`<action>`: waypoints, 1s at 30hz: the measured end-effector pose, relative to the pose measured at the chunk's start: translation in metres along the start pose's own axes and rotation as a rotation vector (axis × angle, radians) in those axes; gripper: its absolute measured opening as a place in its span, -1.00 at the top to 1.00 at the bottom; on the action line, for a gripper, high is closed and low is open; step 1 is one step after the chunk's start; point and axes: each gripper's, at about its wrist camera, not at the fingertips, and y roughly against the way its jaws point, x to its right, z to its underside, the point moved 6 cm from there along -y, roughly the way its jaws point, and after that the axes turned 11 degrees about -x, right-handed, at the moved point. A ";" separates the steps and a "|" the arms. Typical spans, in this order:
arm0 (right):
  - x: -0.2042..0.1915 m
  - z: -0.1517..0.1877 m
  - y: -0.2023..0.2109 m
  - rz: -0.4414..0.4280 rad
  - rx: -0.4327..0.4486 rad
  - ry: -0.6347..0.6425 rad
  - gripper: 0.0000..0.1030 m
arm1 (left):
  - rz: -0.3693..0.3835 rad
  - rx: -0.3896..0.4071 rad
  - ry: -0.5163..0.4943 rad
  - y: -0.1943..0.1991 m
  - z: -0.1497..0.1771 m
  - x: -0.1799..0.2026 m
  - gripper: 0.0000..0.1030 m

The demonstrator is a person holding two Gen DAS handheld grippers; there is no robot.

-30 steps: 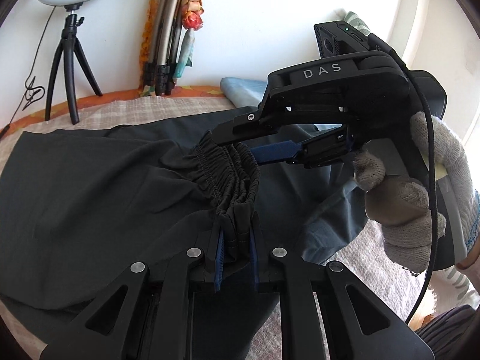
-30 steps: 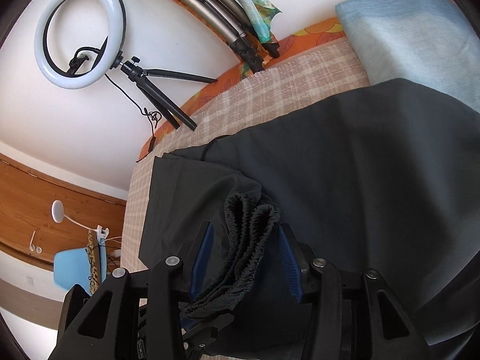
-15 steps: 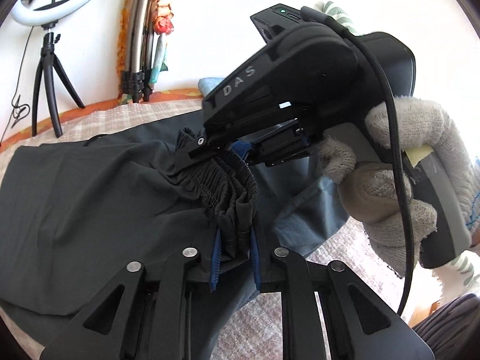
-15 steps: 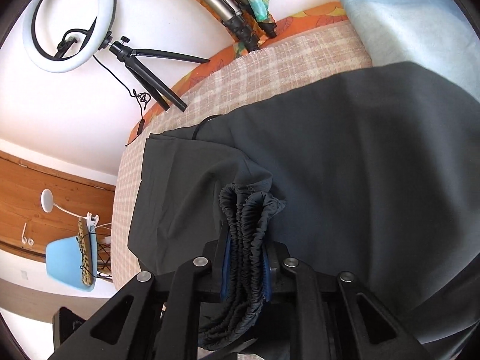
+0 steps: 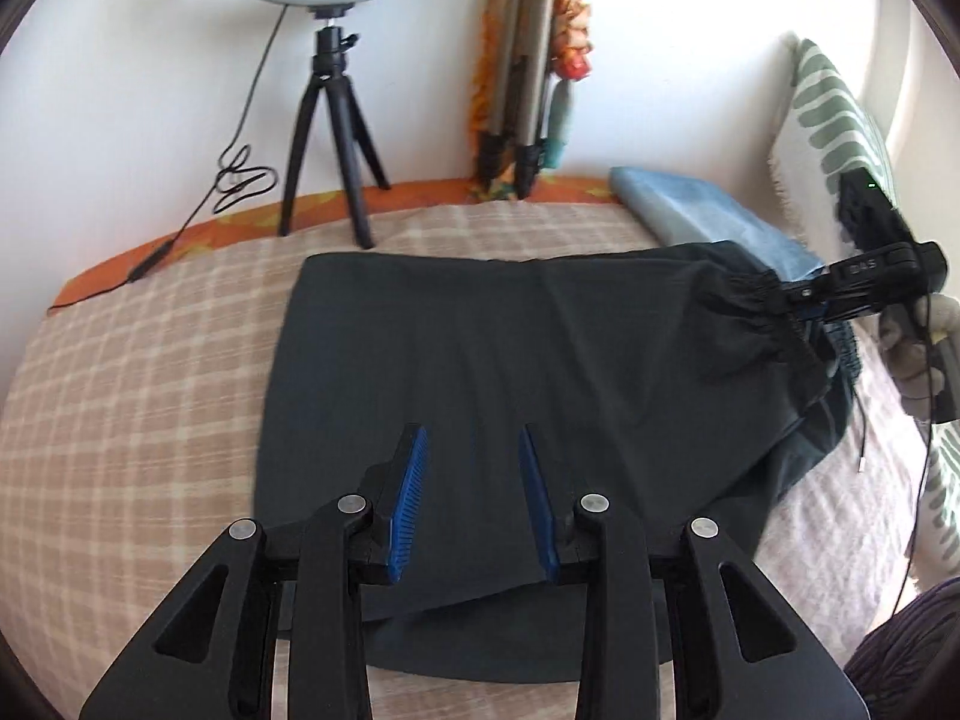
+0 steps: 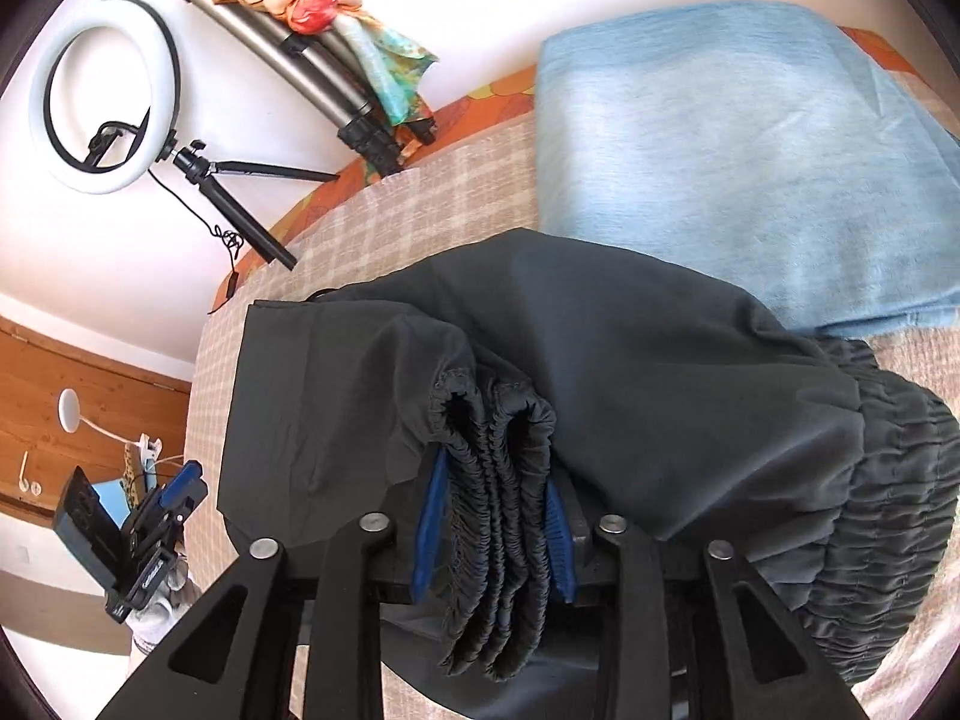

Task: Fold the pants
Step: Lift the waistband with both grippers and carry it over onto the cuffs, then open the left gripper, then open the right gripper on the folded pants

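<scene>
While the right gripper (image 6: 495,531) clamps the bunched cuffs (image 6: 489,450) over the waistband (image 6: 888,516), the pants (image 5: 480,372) look folded once, needing another fold, and the left gripper (image 5: 474,498) hangs open above them.

The left gripper (image 5: 471,450) is sitting at the lower centre of its own view with its blue-padded jaws spread apart and gripping nothing. The right gripper (image 6: 495,501) is pinching its jaws tight at the lower centre of its view, and it is also showing at the right edge of the left view, carried by a grey-gloved hand (image 5: 921,354).
</scene>
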 end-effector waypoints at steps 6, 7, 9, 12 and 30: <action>-0.001 0.019 -0.006 0.095 -0.019 0.017 0.06 | -0.068 0.001 0.162 -0.003 0.022 -0.073 0.42; -0.002 0.020 -0.010 0.134 -0.020 0.023 0.09 | -0.070 0.008 0.187 -0.001 0.024 -0.082 0.42; -0.004 0.022 -0.017 0.173 -0.017 0.038 0.48 | -0.076 0.002 0.210 -0.001 0.027 -0.092 0.42; -0.014 0.023 -0.016 0.172 0.004 0.055 0.69 | -0.094 0.005 0.221 -0.001 0.029 -0.100 0.42; -0.007 0.030 0.019 0.311 0.049 0.051 0.34 | 0.047 -0.113 0.246 -0.032 0.040 -0.077 0.20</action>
